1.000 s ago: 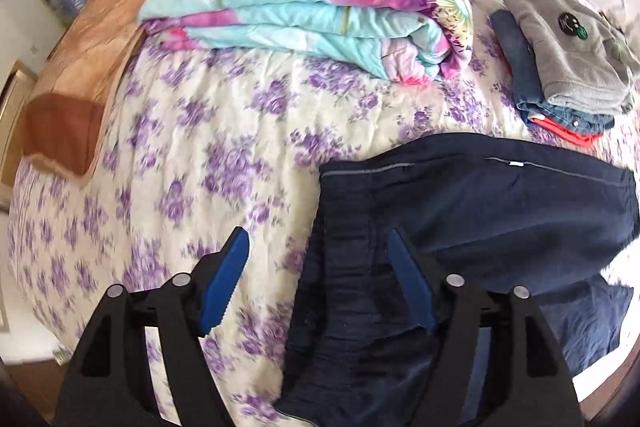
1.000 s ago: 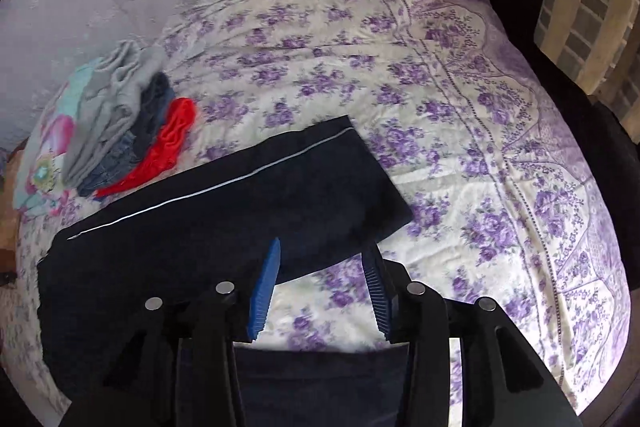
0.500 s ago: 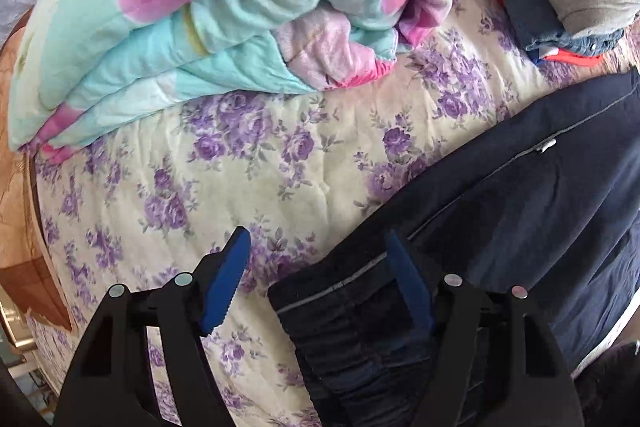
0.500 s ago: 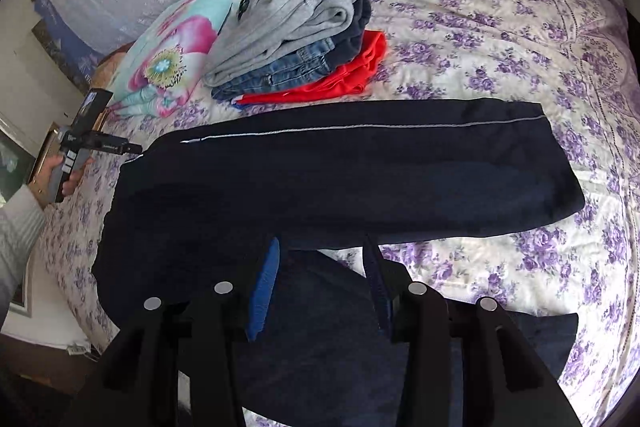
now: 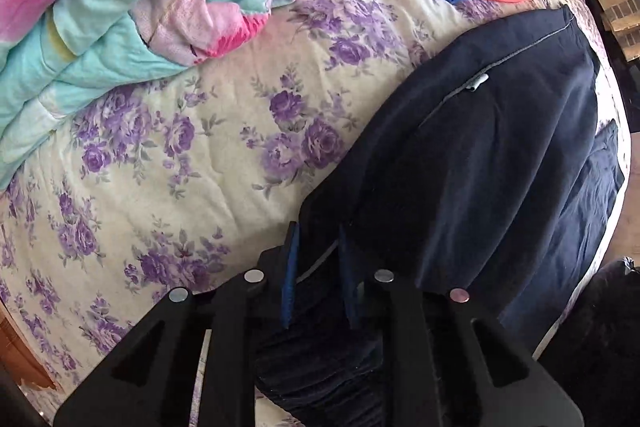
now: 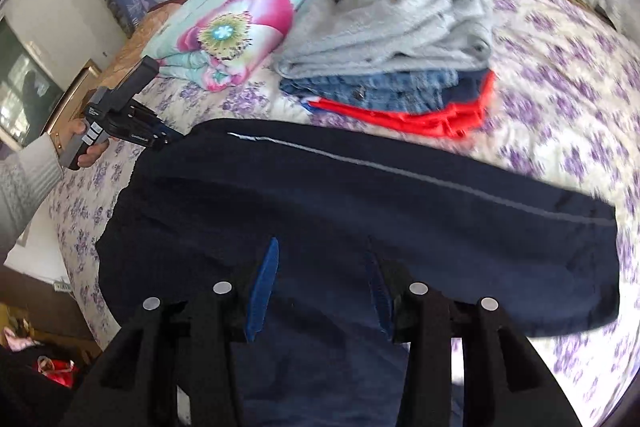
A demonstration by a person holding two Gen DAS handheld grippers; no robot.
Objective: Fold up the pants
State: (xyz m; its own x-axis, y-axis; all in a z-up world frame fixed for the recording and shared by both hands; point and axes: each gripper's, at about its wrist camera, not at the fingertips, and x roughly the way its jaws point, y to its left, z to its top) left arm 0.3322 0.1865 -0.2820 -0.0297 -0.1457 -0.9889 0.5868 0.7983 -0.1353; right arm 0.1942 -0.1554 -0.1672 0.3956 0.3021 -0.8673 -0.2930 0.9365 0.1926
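Nearest the left wrist camera, the left gripper pointed down at the waistband corner of the dark navy pants. Its fingers were closing, and a fold of the navy cloth with its pale piping stood between the blue pads, which looked pressed against it. The gathered waistband ran down between the black arms of the tool. In the right wrist view the same tool showed at the left end of the pants, held by a hand in a pale sleeve.

The right gripper hovered over the middle of the pants, close to the near edge of the bed. Its fingers stood partly apart with only flat navy cloth seen beneath the gap; nothing was pinched between them.

The pants lay spread across the near side of the bed, one leg folded over the other, the piped seam running along the far edge of the garment.

Beyond the pants, toward the middle of the bed, sat a stack of folded clothes: a grey garment on top, denim under it, an orange-red piece at the bottom. Just beside the stack, toward the far left corner, lay a folded floral quilt in turquoise and pink.
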